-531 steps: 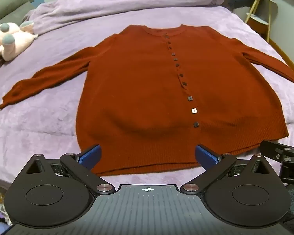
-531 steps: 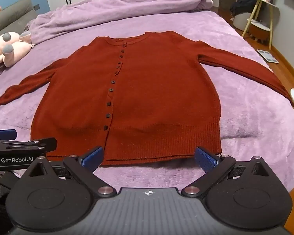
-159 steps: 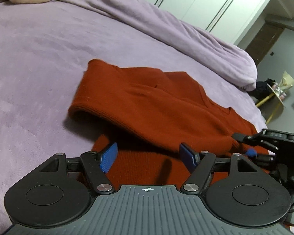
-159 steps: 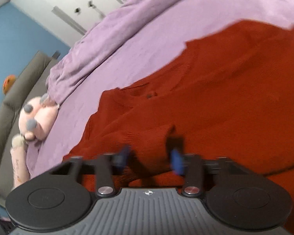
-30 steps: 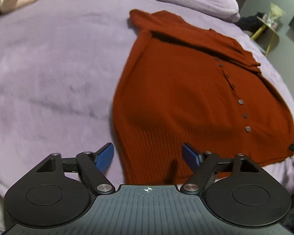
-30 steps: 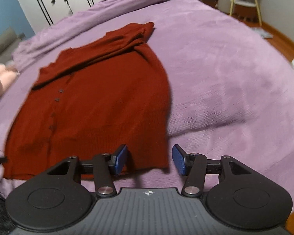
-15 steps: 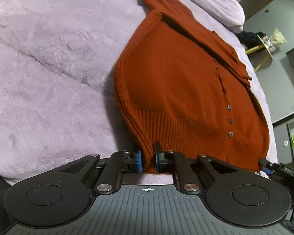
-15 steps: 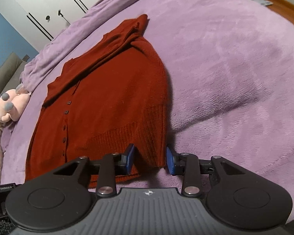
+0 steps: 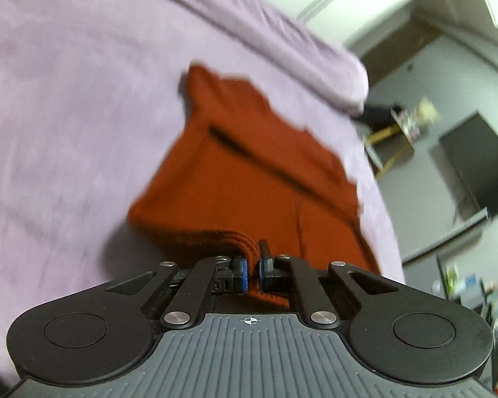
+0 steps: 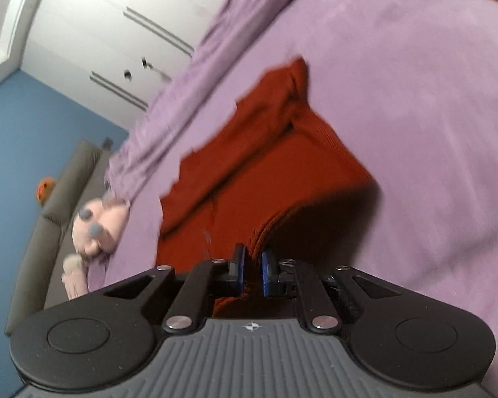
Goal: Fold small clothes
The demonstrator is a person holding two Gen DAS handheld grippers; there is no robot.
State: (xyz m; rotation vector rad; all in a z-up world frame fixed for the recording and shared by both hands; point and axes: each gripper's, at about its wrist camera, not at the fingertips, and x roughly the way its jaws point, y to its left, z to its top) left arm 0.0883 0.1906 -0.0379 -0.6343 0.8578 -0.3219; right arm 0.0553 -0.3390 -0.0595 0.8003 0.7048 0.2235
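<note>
Hem now lifted, both jaws pinching the cardigan (image 9: 249, 182) over the bed (image 9: 66, 99).

Ribbed knit cardigan (image 9: 249, 192), plush matt bedspread (image 9: 66, 116)

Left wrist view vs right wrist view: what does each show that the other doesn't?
Left wrist only: a dark wall screen and a yellow-legged side table.
Right wrist only: a pink plush toy, grey sofa, blue wall and white wardrobe doors.
Both: the rust-red knit cardigan on the purple bedspread, its hem pinched by the left gripper and right gripper.
</note>
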